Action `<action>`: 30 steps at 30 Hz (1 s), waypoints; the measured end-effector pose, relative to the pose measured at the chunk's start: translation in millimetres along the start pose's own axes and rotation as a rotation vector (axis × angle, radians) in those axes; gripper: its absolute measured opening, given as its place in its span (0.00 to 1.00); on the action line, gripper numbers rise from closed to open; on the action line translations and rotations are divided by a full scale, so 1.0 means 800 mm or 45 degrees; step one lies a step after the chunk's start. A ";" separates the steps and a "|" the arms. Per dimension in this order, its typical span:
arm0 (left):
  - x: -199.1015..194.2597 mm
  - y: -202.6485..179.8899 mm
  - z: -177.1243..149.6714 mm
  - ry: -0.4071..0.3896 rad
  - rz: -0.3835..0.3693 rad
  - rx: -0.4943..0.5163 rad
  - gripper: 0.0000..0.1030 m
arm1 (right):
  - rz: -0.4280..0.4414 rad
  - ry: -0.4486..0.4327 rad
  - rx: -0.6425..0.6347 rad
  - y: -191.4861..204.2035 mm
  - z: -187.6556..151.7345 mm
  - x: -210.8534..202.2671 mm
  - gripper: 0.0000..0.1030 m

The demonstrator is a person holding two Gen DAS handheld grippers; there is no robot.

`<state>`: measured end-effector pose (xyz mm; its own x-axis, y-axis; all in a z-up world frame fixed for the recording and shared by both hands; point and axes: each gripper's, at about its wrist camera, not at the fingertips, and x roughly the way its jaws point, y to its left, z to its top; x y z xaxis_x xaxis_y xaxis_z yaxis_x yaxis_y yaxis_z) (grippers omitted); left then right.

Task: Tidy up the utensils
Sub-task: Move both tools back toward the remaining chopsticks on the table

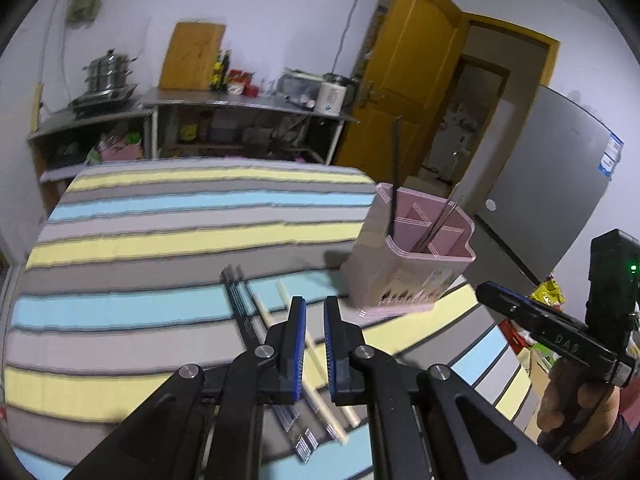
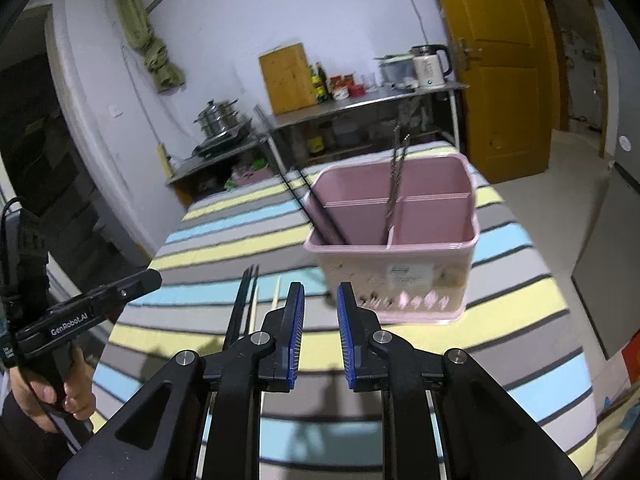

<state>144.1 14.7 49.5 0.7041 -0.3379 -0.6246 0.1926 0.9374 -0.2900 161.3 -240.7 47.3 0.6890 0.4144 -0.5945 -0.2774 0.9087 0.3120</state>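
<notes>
A pink divided utensil holder stands on the striped tablecloth. Metal chopsticks lean on its middle divider, and black chopsticks stand in its left compartment. Black chopsticks and pale wooden chopsticks lie loose on the cloth to the holder's left. My right gripper hovers open just in front of the holder, with nothing between its fingers. In the left wrist view the holder is to the right. My left gripper is nearly shut and empty above the loose wooden chopsticks.
A person's hand holds each gripper. The right gripper shows at the table's right edge, the left gripper at its left edge. Behind stand steel counters with pots, a cutting board and a kettle, beside a yellow door.
</notes>
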 end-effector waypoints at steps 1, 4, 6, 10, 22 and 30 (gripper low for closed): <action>-0.002 0.005 -0.007 0.008 0.005 -0.015 0.08 | 0.008 0.008 -0.005 0.003 -0.004 0.001 0.17; -0.005 0.017 -0.027 0.034 0.025 -0.046 0.08 | 0.028 0.040 -0.022 0.013 -0.014 0.005 0.17; -0.004 0.023 -0.035 0.052 0.036 -0.060 0.08 | 0.041 0.055 -0.038 0.019 -0.021 0.008 0.17; 0.002 0.029 -0.045 0.079 0.055 -0.082 0.08 | 0.055 0.082 -0.056 0.027 -0.031 0.014 0.17; 0.060 0.050 -0.058 0.166 0.119 -0.119 0.21 | 0.076 0.176 -0.089 0.041 -0.046 0.052 0.17; 0.107 0.061 -0.055 0.206 0.160 -0.132 0.21 | 0.091 0.227 -0.106 0.046 -0.055 0.077 0.17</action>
<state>183.4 27.8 -50.2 0.5976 -0.2359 -0.7663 0.0332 0.9622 -0.2704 164.1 -179.6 -10.1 0.5384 0.4738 -0.6968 -0.3811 0.8744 0.3001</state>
